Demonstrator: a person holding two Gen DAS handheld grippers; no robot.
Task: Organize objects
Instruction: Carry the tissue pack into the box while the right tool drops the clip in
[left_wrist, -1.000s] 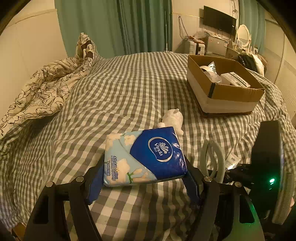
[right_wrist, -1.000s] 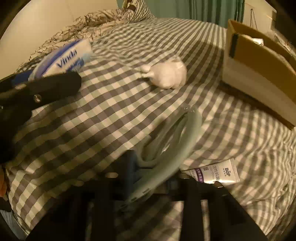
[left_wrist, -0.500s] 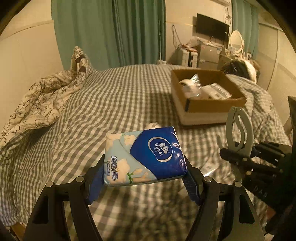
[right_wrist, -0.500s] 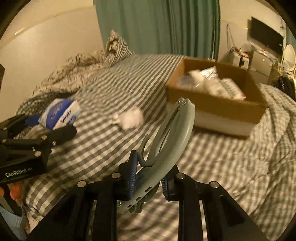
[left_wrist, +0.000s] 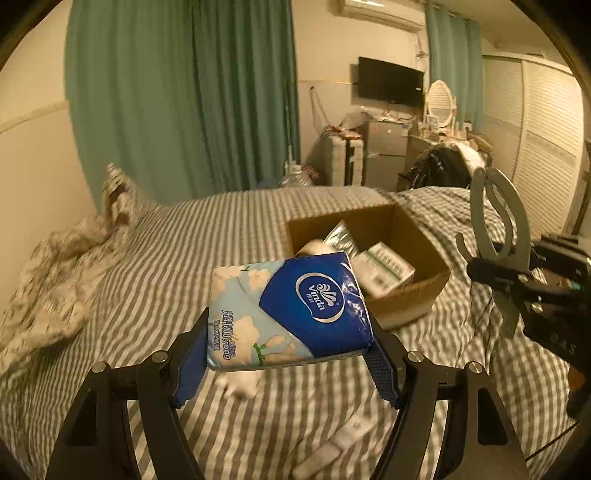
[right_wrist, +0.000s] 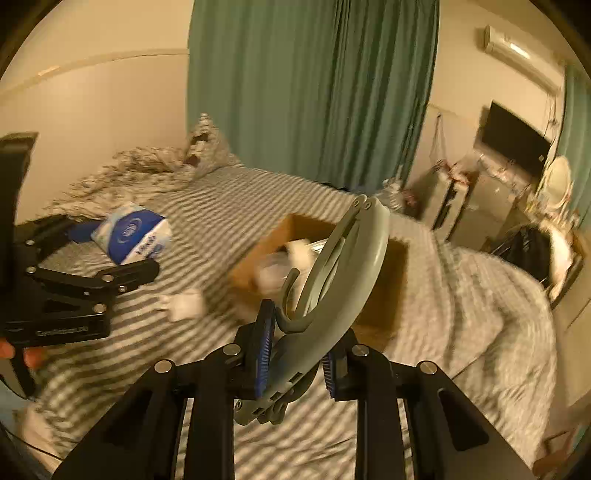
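The big bed (left_wrist: 177, 258) has a grey and white checked sheet on it, and it fills most of both views. On the far right part of the bed sits an open cardboard box (left_wrist: 410, 295). It already has a few packets and a roll inside.

The box lies ahead of both tools and lower down, so each thing has to go forward and then down over the rim. The right gripper (right_wrist: 295, 363) looks a bit nearer to the box, because the box sits right behind its load in the right wrist view. The picture there is blurry, so that is only a guess.

The left gripper (left_wrist: 286, 363) is about half open and squeezes a blue and white tissue pack (left_wrist: 288, 314) from both sides. The pack lies sideways, with its long side running from one pad to the other. It is up in the air, with the near left corner of the box just behind it.

The right gripper is nearly closed and pinches a thin grey folding hanger (right_wrist: 332, 291) by its bottom end. The hanger points up and away, toward the box.

A small white toy (right_wrist: 183, 304) and a little tube (left_wrist: 332, 448) are on the sheet, near the tools.
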